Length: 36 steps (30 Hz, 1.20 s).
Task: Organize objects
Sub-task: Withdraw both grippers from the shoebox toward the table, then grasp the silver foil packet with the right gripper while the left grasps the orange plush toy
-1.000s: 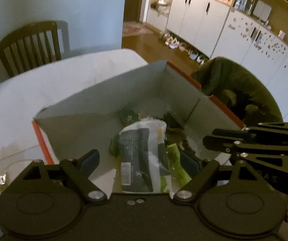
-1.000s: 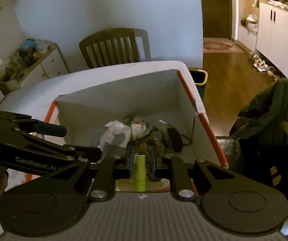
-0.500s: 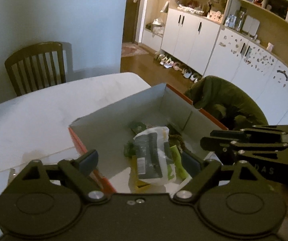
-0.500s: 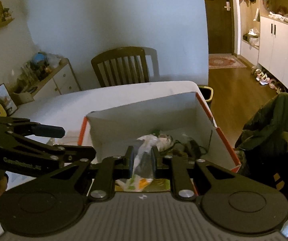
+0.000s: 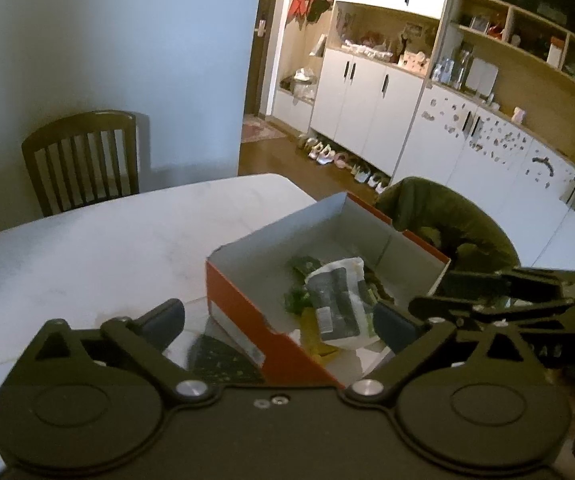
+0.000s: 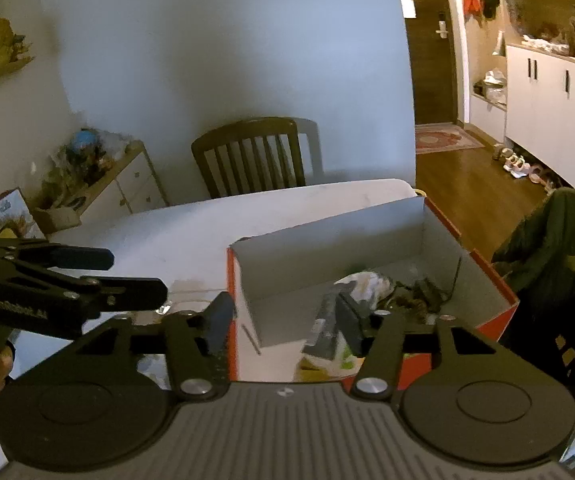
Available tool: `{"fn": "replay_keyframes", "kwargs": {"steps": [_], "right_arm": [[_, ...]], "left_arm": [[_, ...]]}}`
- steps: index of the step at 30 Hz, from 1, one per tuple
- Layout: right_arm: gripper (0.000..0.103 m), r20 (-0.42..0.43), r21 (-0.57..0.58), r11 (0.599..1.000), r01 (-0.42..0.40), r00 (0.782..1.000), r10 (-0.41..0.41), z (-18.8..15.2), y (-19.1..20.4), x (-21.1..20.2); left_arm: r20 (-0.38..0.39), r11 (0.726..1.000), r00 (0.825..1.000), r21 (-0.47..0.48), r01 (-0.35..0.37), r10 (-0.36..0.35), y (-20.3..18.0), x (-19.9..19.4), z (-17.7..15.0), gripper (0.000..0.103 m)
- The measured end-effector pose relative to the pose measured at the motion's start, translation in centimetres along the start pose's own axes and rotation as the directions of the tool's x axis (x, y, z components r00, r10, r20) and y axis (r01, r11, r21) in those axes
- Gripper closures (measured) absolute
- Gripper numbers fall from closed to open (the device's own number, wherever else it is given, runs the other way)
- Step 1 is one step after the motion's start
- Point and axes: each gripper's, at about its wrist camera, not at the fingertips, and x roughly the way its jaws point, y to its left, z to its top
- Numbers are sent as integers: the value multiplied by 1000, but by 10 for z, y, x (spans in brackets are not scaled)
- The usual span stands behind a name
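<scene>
An open orange box (image 5: 243, 300) with a grey inside stands on the white table (image 5: 107, 248); it also shows in the right wrist view (image 6: 499, 304). Inside lie a white and dark packet (image 5: 337, 294), green items and a dark cable (image 6: 427, 292). The packet shows in the right wrist view too (image 6: 361, 284). My left gripper (image 5: 279, 320) is open and empty, held above the box's near corner. My right gripper (image 6: 287, 320) is open and empty, above the box's near wall. A dark speckled flat item (image 5: 219, 360) lies on the table by the box.
A wooden chair (image 5: 81, 160) stands at the table's far side. A chair draped with a green jacket (image 5: 443, 216) is right of the box. White cabinets (image 5: 367, 100) and shoes line the far wall. A low sideboard with clutter (image 6: 95, 176) stands at the left.
Both grippers have pulled up and back from the box. My right gripper was shut over the box's contents and now stands open. The left gripper stayed open.
</scene>
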Motion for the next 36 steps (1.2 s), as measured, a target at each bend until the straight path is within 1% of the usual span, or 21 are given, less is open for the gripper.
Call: {"fn": "replay_keyframes", "kwargs": {"steps": [3, 4, 7, 9, 11, 14, 16, 22, 24, 25, 29, 33, 36], "right_arm": [[40, 6, 10, 1000, 15, 1000, -15, -6, 16, -5], [37, 9, 14, 1000, 19, 1000, -20, -8, 21, -6], [33, 19, 29, 999, 36, 999, -37, -15, 35, -11], [33, 24, 39, 998, 58, 998, -59, -18, 41, -13], [33, 25, 49, 996, 70, 997, -71, -21, 48, -14], [28, 27, 57, 995, 80, 996, -82, -23, 58, -13], [26, 29, 60, 995, 81, 996, -83, -26, 65, -12], [25, 18, 67, 993, 100, 995, -102, -28, 82, -3], [22, 19, 67, 993, 100, 995, -102, -28, 88, 0], [21, 20, 66, 993, 101, 995, -102, -28, 88, 0], [21, 12, 50, 994, 92, 996, -93, -28, 100, 10], [20, -8, 22, 996, 87, 996, -87, -26, 110, 24], [20, -23, 12, 997, 83, 996, -82, -27, 115, 37]], "left_arm": [[35, 1000, 999, -1, 8, -8, 15, -12, -1, 1], [43, 1000, 999, 2, 9, -9, 20, -16, -2, 1], [56, 1000, 998, -1, 10, -10, 37, -24, -5, 0], [61, 1000, 998, -6, 7, -6, 47, -27, -9, 0], [57, 1000, 998, -13, -3, 4, 58, -29, -12, 0], [50, 1000, 999, -22, 4, -2, 74, -32, -17, 0], [46, 1000, 999, -24, 1, 0, 81, -33, -20, 0], [35, 1000, 999, -7, -3, 3, 99, -34, -32, 0], [35, 1000, 999, -5, -12, 13, 104, -34, -35, 0], [37, 1000, 999, -9, -18, 19, 107, -34, -36, 0], [46, 998, 998, -48, -40, 42, 123, -31, -45, 0], [16, 997, 999, -60, -46, 47, 139, -21, -57, 0], [-1, 995, 999, -89, -51, 51, 152, -13, -71, 0]]}}
